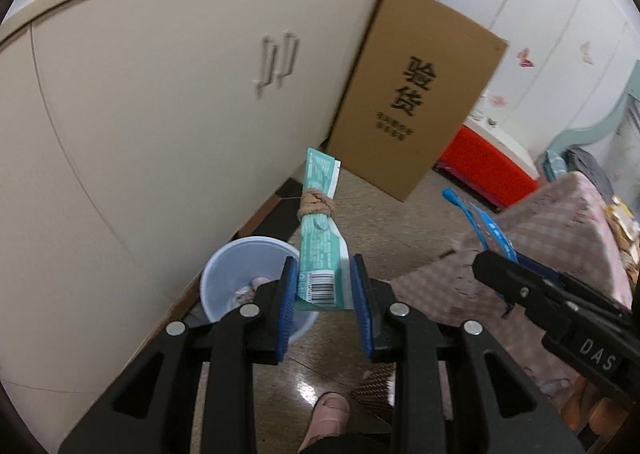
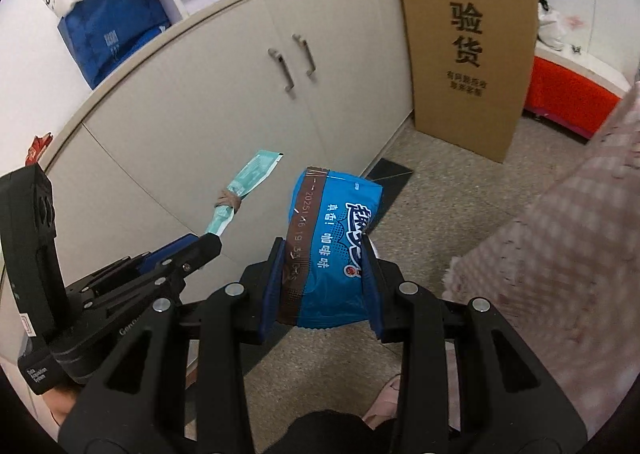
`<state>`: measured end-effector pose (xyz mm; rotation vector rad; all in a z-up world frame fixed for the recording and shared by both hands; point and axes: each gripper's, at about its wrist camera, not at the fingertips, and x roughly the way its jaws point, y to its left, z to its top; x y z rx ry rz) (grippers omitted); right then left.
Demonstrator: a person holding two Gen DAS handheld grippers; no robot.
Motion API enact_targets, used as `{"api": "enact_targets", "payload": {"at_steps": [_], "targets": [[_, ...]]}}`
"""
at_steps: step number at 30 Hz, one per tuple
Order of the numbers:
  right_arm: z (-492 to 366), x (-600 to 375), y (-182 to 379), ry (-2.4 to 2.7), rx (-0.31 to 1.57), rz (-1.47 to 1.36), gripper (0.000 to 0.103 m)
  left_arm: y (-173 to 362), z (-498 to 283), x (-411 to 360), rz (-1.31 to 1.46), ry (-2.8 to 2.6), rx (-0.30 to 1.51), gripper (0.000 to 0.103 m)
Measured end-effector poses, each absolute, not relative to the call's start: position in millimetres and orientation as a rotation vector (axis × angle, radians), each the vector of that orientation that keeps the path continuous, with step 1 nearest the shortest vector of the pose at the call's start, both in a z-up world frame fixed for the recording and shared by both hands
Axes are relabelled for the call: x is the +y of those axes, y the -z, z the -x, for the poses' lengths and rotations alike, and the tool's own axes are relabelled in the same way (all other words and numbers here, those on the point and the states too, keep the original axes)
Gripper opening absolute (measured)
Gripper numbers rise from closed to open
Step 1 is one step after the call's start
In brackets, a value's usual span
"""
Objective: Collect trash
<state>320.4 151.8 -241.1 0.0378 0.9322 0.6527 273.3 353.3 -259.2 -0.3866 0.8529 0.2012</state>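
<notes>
My left gripper (image 1: 323,286) is shut on a long teal wrapper (image 1: 320,238) knotted round with a tan band; it sticks up past the pads. Just below and left of it a pale blue bin (image 1: 224,286) stands on the floor by the cabinet, with some scraps inside. My right gripper (image 2: 326,286) is shut on a blue snack bag (image 2: 334,250) with a brown strip along one side. In the right wrist view the left gripper (image 2: 208,244) and its teal wrapper (image 2: 244,186) show at the left. The right gripper's body (image 1: 560,306) shows at the right of the left wrist view.
A cream cabinet (image 1: 160,114) with two handles (image 2: 296,58) fills the left. A tall cardboard box (image 1: 416,94) leans beside it, a red-sided piece (image 1: 488,162) behind. A pink checked cloth (image 1: 560,234) covers furniture at the right. A pink slipper (image 1: 328,414) shows below on the speckled floor.
</notes>
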Motion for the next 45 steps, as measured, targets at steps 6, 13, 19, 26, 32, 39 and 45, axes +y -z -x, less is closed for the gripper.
{"api": "enact_targets", "payload": {"at_steps": [6, 13, 19, 26, 32, 39, 45], "targets": [[-328.6, 164.7, 261.1, -0.638, 0.956, -0.054, 0.035, 273.8, -290.6, 381.3, 0.411, -0.240, 0.837, 0.032], [-326.3, 177.7, 285.2, -0.632, 1.009, -0.014, 0.035, 308.4, -297.6, 408.6, 0.460, -0.361, 0.891, 0.082], [-322.2, 189.9, 295.0, -0.640, 1.034, 0.005, 0.035, 321.1, -285.0, 403.0, 0.451, -0.353, 0.925, 0.082], [-318.2, 200.0, 294.5, -0.654, 1.038, 0.012, 0.035, 324.1, -276.2, 404.3, 0.460, -0.363, 0.926, 0.082], [-319.8, 211.3, 292.1, -0.664, 1.028, 0.016, 0.035, 319.8, -265.7, 409.0, 0.462, -0.377, 0.918, 0.082], [-324.0, 226.8, 284.7, -0.690, 1.001, 0.022, 0.035, 320.3, -259.3, 419.8, 0.458, -0.408, 0.921, 0.082], [-336.9, 238.1, 283.9, -0.698, 0.962, -0.027, 0.056, 319.2, -252.1, 428.8, 0.436, -0.486, 0.916, 0.082]]}}
